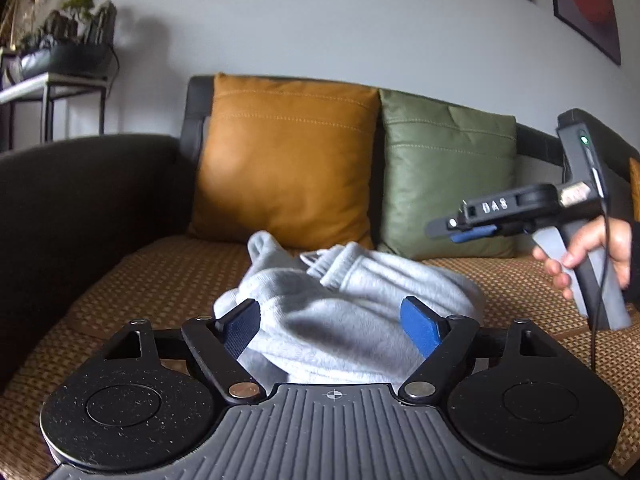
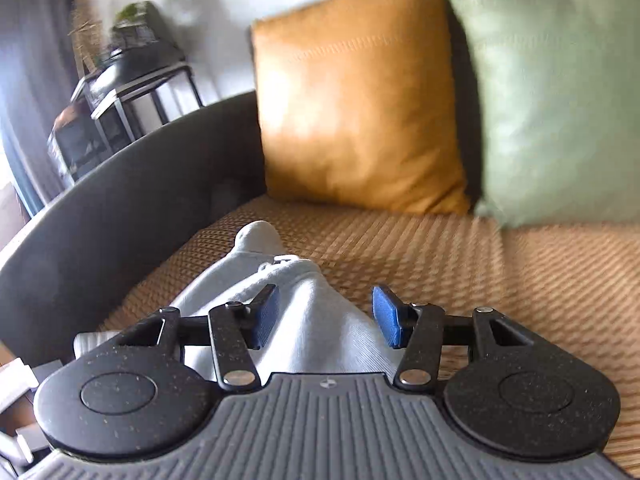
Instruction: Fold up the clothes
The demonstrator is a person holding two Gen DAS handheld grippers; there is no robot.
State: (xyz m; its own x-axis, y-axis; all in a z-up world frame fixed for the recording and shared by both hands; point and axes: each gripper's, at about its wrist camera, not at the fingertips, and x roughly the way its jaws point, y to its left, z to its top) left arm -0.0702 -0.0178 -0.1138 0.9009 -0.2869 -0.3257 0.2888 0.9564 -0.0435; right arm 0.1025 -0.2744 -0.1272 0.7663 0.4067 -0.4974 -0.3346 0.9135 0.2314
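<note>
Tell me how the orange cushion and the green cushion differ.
The orange cushion sits nearer the sofa's dark armrest; the green cushion stands on its far side. In the left wrist view the orange one partly overlaps the green one's edge. Both are square, stitched across the top and propped upright against the backrest, behind the grey garment.
</note>
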